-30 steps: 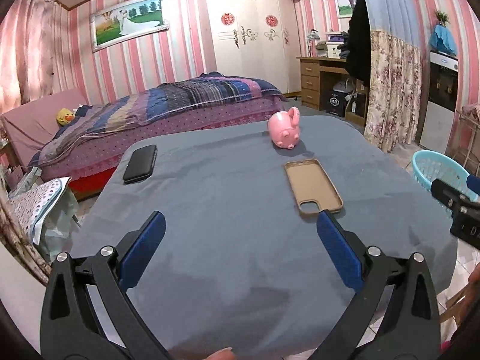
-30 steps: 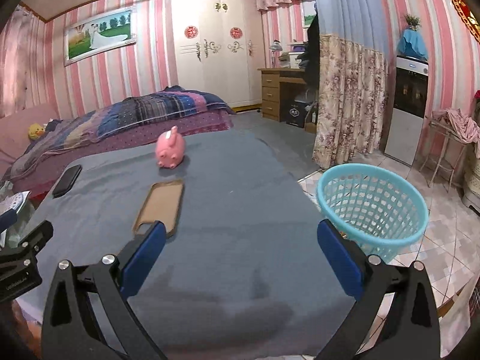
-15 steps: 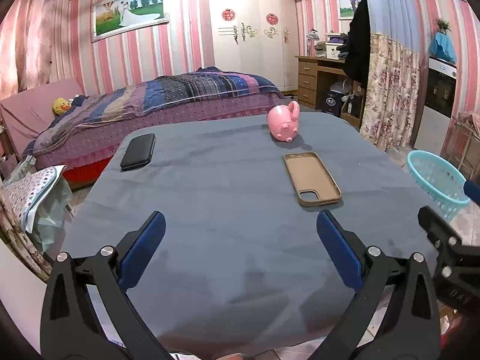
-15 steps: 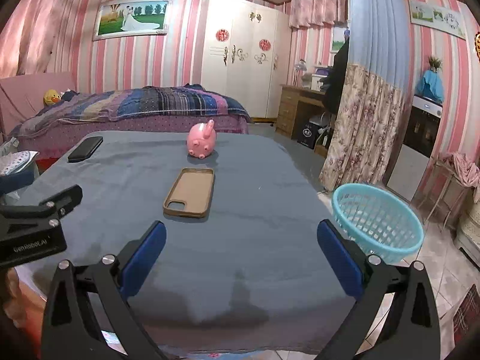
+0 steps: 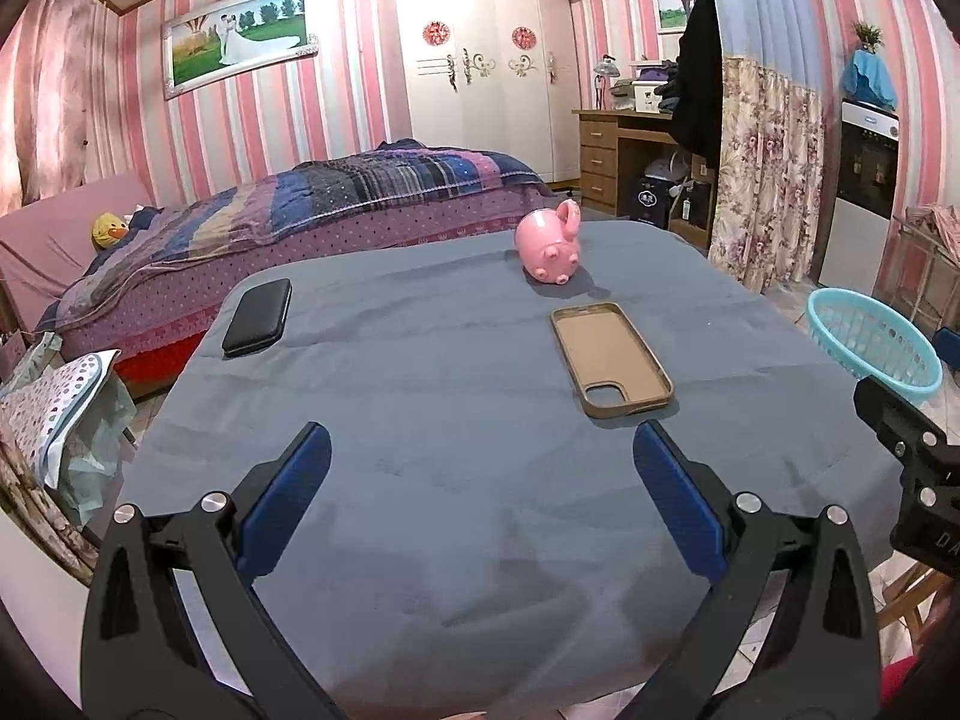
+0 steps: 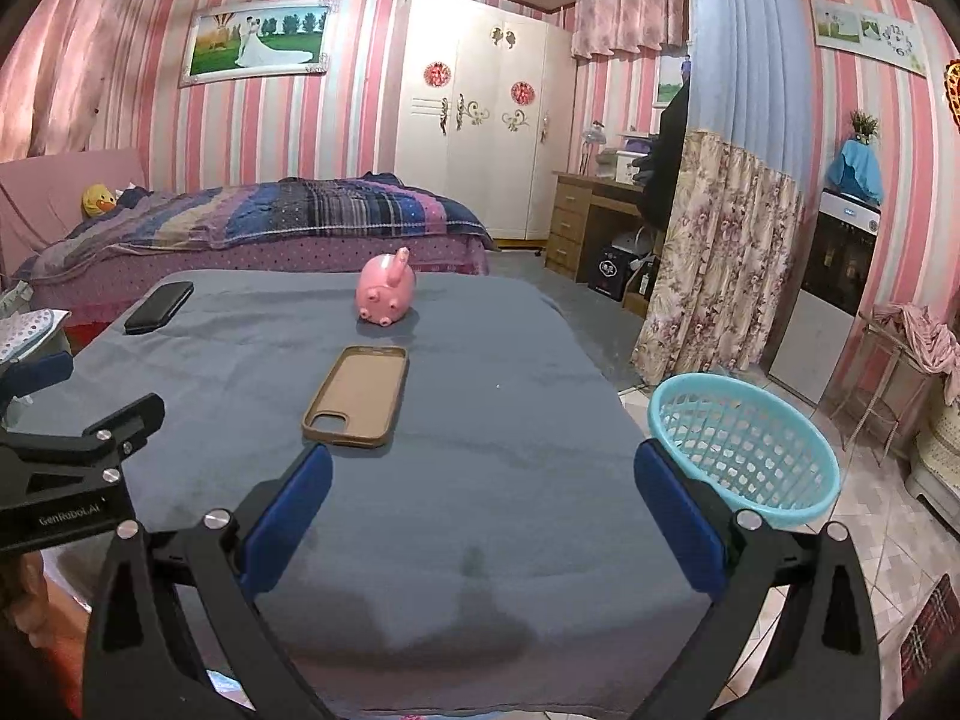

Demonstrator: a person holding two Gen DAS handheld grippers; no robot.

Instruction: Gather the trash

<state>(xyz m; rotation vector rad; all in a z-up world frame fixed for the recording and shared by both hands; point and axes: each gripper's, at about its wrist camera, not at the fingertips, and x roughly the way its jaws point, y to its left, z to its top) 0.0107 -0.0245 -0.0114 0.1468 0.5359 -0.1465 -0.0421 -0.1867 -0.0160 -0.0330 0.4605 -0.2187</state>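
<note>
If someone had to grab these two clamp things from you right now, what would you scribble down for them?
Left gripper: open, empty, hovering over the near edge of the table.
Right gripper: open, empty, also over the near edge.
On the grey cloth: brown phone case in the middle, pink pig figurine behind it, black case at the far left.
Turquoise basket stands on the floor off the table's right side.
Done: nothing is held; I cannot see into the basket.
Left: no obvious trash is visible, so decide what counts, then carry it to the basket.

Both wrist cameras look across the table (image 5: pixel 456 360) from its near edge.
</note>
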